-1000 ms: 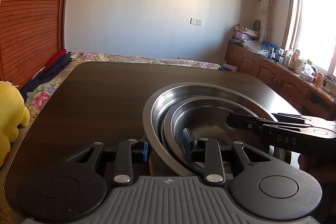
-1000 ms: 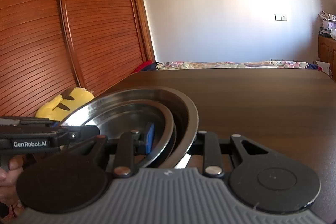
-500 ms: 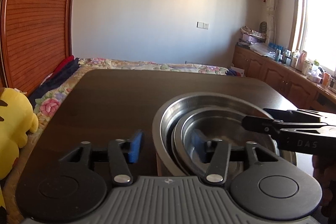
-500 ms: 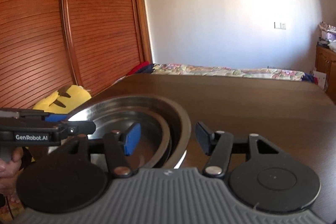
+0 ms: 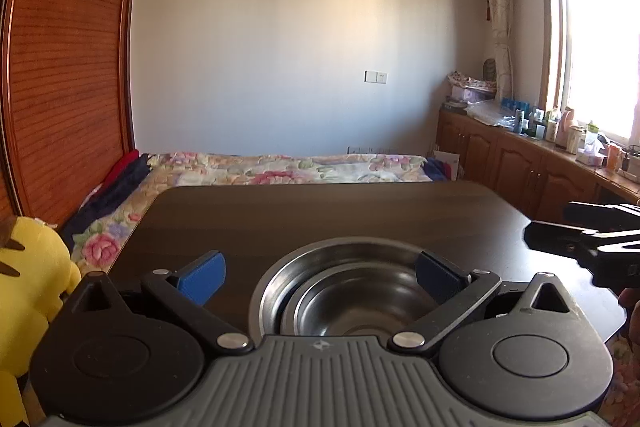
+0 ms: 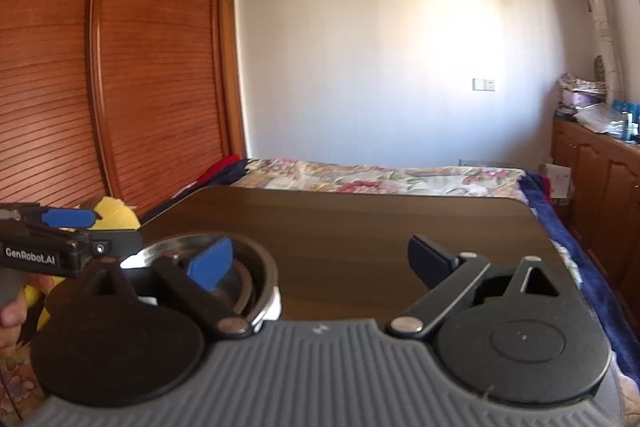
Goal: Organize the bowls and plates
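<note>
Opening fingers of both grippers, nested bowls (image 5: 352, 291) near table (image 5: 360, 215) edge

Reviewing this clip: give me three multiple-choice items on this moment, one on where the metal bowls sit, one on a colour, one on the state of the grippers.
1. Where does the stack of metal bowls sit?
A. on the dark wooden table
B. on the bed
C. on the cabinet by the window

2. What colour is the plush toy beside the table?
A. green
B. yellow
C. white

3. What do the left gripper and right gripper hold?
A. each a bowl
B. one bowl between them
C. nothing

Answers: 1 A, the nested bowls rest on the tabletop. 2 B, its body is plainly yellow. 3 C, both sets of jaws are opening, pads clear of the bowls.
</note>
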{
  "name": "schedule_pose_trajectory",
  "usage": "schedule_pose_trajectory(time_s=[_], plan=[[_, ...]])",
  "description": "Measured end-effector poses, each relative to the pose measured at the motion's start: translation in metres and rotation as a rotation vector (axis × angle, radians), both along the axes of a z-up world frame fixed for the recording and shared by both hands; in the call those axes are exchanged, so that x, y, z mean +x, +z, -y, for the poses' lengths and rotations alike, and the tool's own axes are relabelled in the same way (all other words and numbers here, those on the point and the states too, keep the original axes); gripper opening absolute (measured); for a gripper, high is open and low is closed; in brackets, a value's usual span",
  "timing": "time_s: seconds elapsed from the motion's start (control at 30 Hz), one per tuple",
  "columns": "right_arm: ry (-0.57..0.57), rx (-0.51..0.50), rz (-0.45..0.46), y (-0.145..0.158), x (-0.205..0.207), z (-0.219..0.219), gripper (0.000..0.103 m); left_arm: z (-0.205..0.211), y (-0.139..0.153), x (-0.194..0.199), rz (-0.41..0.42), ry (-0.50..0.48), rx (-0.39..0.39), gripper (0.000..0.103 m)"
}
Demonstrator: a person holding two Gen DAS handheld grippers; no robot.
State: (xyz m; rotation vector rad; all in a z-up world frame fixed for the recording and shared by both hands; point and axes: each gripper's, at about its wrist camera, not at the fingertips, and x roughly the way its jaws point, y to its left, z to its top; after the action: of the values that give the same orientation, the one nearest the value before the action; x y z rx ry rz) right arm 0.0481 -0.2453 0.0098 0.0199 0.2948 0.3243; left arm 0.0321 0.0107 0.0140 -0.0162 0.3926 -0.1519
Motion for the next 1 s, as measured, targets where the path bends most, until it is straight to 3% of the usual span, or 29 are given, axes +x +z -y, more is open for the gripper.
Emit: schedule_pose_trajectory(time_s=[0.47,1.0], plan=[[-0.108,0.008,0.039,0.012,-0.018,0.025,0.103,0.028,0.013,-0.015,0.02,0.051,0.063,0.103],[-0.154,-0.013,0.003,-0.004,-0.028,0.023,0.103,0.03,-0.005,-0.033,-0.019,0.043,0.075,0.103]])
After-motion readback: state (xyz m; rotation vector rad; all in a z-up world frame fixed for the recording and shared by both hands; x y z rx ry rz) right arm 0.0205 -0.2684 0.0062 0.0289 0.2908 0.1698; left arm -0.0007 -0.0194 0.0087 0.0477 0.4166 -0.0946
